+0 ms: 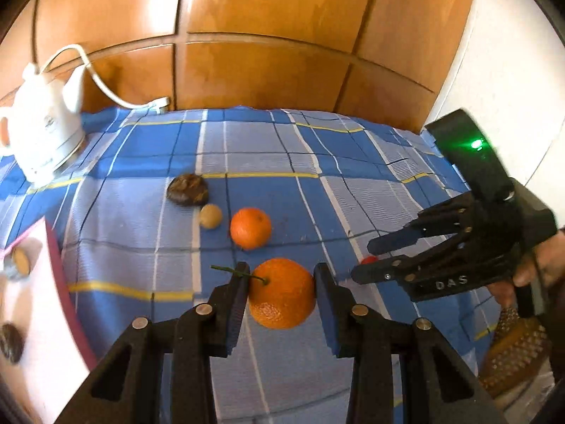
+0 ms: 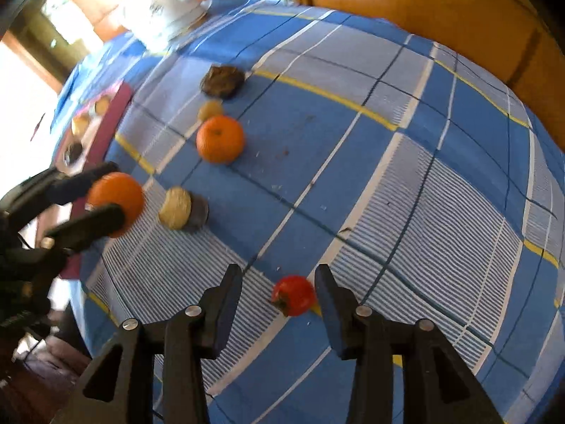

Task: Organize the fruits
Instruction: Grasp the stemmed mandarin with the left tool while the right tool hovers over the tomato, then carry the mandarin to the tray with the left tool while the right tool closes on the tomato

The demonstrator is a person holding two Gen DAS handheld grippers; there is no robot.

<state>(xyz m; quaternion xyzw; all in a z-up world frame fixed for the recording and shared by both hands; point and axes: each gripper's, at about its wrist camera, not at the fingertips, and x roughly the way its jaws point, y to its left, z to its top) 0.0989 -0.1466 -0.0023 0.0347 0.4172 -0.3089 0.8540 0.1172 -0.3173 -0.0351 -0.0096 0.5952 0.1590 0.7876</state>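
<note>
The left gripper is closed on a stemmed orange, its pads pressed to both sides of the fruit; only the right wrist view shows that orange lifted clear of the cloth near the left edge of the tabletop. The right gripper has its jaws parted around a small red fruit that lies on the cloth, a gap showing on the left side — nothing is gripped; the left wrist view shows only a red sliver of it between those fingers.

A second orange sits near the middle of the tabletop, a small tan fruit just beyond it and a dark brown fruit past that; the right wrist view alone shows a pale round fruit beside the lifted orange.

The blue checked cloth covers the tabletop; a white kettle stands at its far left corner, a white tray with a maroon edge along the left edge — wooden panelling rises behind.
</note>
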